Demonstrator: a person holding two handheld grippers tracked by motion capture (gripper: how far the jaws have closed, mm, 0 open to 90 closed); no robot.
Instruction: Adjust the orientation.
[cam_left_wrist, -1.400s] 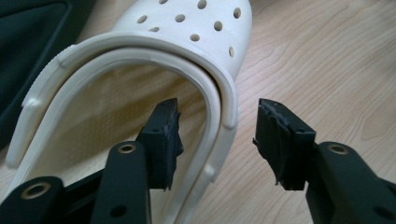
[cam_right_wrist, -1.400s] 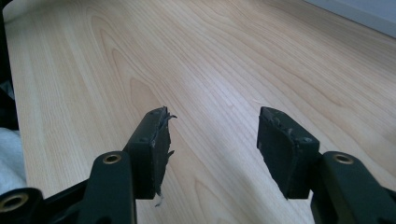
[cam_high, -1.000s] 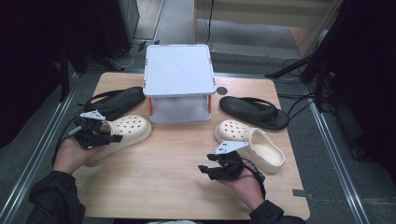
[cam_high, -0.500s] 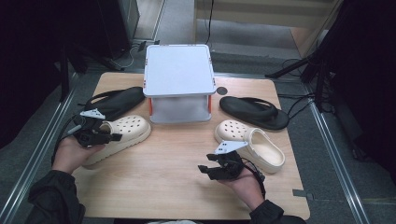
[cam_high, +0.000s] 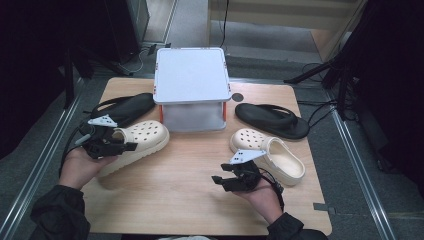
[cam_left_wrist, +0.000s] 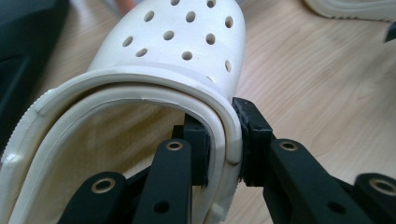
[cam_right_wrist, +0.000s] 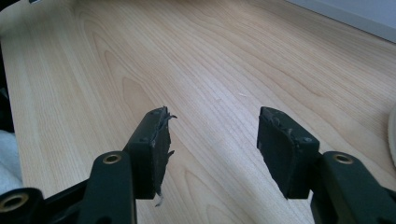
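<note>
Cream clog (cam_high: 134, 144) at the frame's left sat pinched by its heel rim in my left claw (cam_left_wrist: 223, 149), right claw (cam_right_wrist: 212, 140) open and empty; I judged that thin grip might slip.

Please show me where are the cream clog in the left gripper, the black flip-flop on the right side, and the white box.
cream clog (cam_high: 142, 136), high view, on its perforated toe cap.
black flip-flop (cam_high: 272, 120), high view, on its sole.
white box (cam_high: 191, 75), high view, on its lid.
</note>
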